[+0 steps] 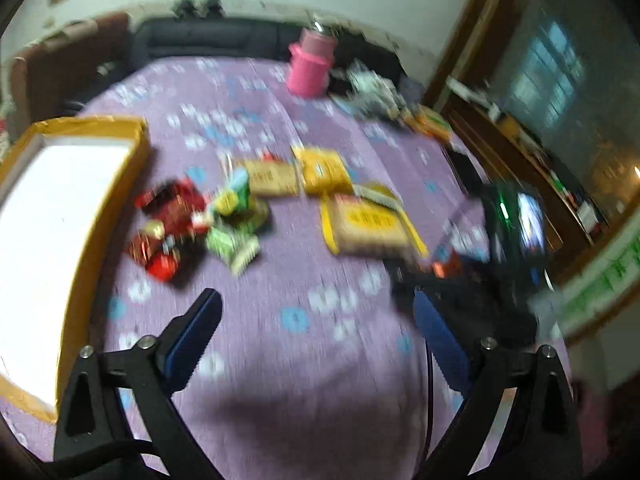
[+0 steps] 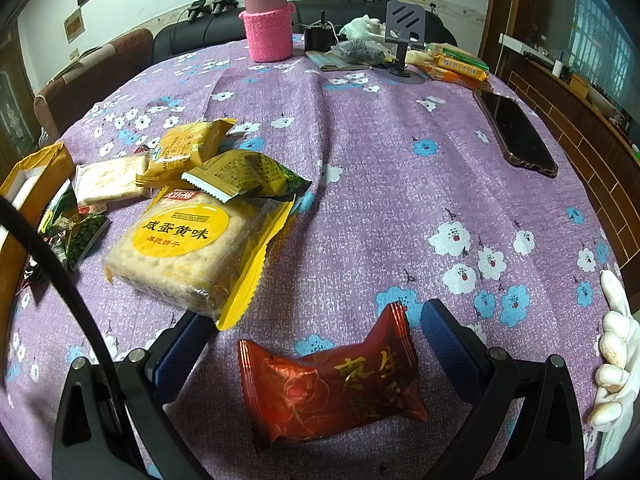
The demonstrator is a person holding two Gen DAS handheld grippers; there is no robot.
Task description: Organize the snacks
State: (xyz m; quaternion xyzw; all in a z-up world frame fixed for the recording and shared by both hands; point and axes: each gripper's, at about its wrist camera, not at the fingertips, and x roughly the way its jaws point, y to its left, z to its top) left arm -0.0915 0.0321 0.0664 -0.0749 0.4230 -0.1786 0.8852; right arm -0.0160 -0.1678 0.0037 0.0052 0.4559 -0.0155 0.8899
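My right gripper (image 2: 316, 320) is open, its jaws wide on either side of a red snack packet (image 2: 332, 384) lying on the purple floral tablecloth (image 2: 380, 184). A large yellow cracker pack (image 2: 184, 248) lies just left, with smaller yellow packets (image 2: 240, 176) and green packets (image 2: 80, 232) behind it. My left gripper (image 1: 316, 308) is open and empty above the cloth. In its blurred view I see red packets (image 1: 168, 224), green packets (image 1: 232, 220), yellow packs (image 1: 368, 224) and a yellow cardboard box (image 1: 100, 216) with a white inside at the left.
A pink-sleeved flask (image 2: 268, 20) stands at the table's far side beside a phone stand (image 2: 404, 32), bags and orange packets (image 2: 460, 66). A dark phone (image 2: 516, 132) lies at the right. The box corner (image 2: 40, 168) shows at the left. A white-gloved hand (image 2: 616, 352) is at the right edge.
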